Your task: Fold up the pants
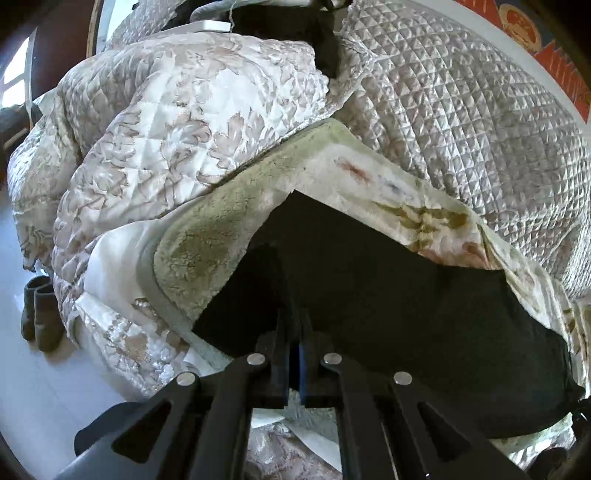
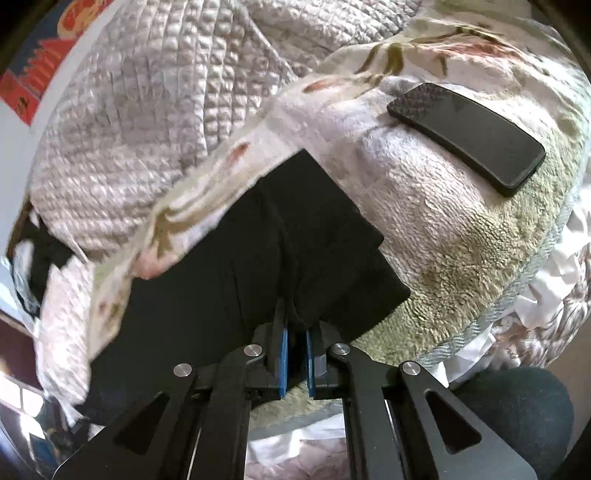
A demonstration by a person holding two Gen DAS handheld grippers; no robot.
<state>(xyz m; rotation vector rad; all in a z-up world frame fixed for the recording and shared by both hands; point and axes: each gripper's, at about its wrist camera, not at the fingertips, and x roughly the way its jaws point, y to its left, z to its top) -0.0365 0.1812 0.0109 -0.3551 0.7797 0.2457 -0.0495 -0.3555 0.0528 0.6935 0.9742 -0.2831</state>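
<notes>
The black pants (image 1: pixel 388 280) lie spread on a fleece floral blanket (image 1: pixel 207 236) on the bed. My left gripper (image 1: pixel 294 332) is shut on the pants' near edge, its jaws close together with black cloth between them. In the right wrist view the pants (image 2: pixel 236 273) lie in folded layers with a seam running up the middle. My right gripper (image 2: pixel 295 325) is shut on the pants' near edge, cloth pinched between the blue pads (image 2: pixel 283 354).
A black phone (image 2: pixel 469 136) lies on the blanket (image 2: pixel 461 240) to the right of the pants. A quilted grey bedspread (image 1: pixel 461 110) and a floral duvet (image 1: pixel 177 122) are piled behind. Dark boots (image 1: pixel 40 314) stand on the white floor at left. Another dark garment (image 1: pixel 295 26) lies far back.
</notes>
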